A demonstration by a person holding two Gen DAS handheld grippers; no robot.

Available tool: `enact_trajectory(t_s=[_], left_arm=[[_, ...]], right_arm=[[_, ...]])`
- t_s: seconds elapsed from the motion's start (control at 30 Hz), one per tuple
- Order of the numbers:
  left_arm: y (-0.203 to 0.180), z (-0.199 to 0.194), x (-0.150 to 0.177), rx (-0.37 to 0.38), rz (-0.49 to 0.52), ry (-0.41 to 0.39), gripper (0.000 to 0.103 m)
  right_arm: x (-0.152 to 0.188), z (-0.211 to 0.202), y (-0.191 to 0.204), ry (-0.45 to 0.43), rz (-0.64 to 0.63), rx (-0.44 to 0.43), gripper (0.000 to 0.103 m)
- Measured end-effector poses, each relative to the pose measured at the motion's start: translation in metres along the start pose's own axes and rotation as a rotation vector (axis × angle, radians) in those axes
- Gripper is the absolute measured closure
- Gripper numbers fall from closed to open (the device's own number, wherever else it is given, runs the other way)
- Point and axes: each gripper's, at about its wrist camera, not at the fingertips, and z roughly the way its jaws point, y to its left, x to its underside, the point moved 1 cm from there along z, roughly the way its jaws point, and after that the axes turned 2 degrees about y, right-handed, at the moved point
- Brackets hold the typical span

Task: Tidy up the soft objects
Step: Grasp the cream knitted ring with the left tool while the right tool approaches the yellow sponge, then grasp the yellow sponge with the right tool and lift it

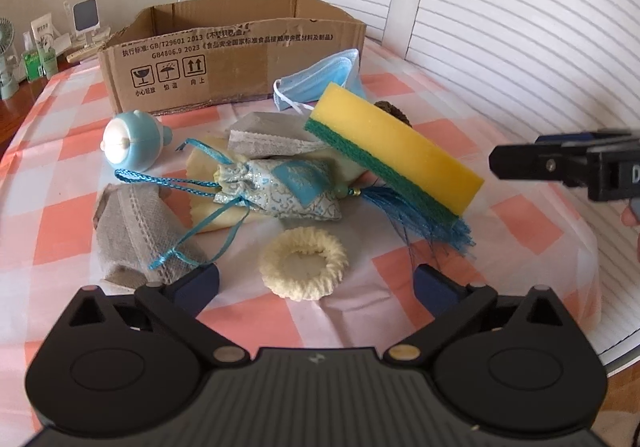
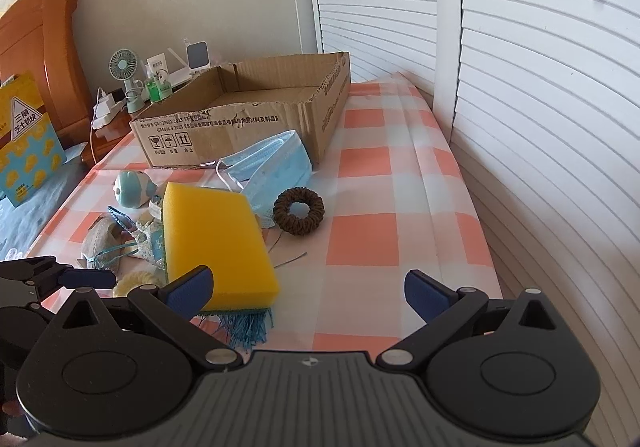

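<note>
Soft things lay in a heap on the checked table (image 2: 400, 175) before an open cardboard box (image 2: 248, 115).

The box stood at the far side. A yellow sponge (image 1: 396, 151) rested tilted on the heap, over a blue sachet (image 1: 288, 187); a blue face mask (image 2: 272, 163) leaned on the box, a brown hair ring (image 2: 298, 210) beside it. The left gripper (image 1: 316, 287) and right gripper (image 2: 308, 287) were both wide open, holding nothing; a cream hair ring (image 1: 303, 264) lay between the left fingers.

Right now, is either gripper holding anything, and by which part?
Nothing is held. The left gripper and right gripper are both open; the sponge just rests on the pile.
</note>
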Motion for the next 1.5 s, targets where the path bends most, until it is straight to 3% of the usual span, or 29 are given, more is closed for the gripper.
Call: enact_trajectory(t_s=[0.1, 0.33, 0.5, 0.7, 0.77, 0.9, 1.33, 1.5], left_arm=[[-0.011, 0.003, 0.003, -0.064, 0.085, 0.013, 0.000], [-0.012, -0.004, 0.001, -0.093, 0.073, -0.007, 0.005], [-0.023, -0.007, -0.001, -0.074, 0.122, -0.025, 0.029], [-0.017, -0.002, -0.005, -0.063, 0.075, -0.019, 0.047], [-0.016, -0.001, -0.006, -0.067, 0.068, -0.022, 0.048], [-0.013, -0.001, -0.007, -0.067, 0.057, -0.029, 0.062], [-0.003, -0.007, -0.005, -0.067, 0.043, -0.009, 0.063], [-0.003, -0.006, -0.006, -0.065, 0.047, -0.004, 0.063]], right_arm=[[0.000, -0.002, -0.001, -0.006, 0.004, -0.006, 0.000], [0.002, -0.004, -0.003, -0.014, 0.000, -0.011, 0.000], [0.003, -0.005, -0.004, -0.020, -0.001, -0.015, 0.000], [0.003, -0.005, -0.005, -0.023, -0.003, -0.016, 0.000], [0.002, -0.004, -0.006, -0.020, -0.004, -0.018, 0.000], [0.000, 0.000, -0.005, -0.016, -0.024, -0.039, 0.000], [-0.020, 0.037, 0.015, 0.018, -0.073, -0.344, 0.000], [-0.025, 0.058, 0.016, 0.059, -0.042, -0.407, 0.007]])
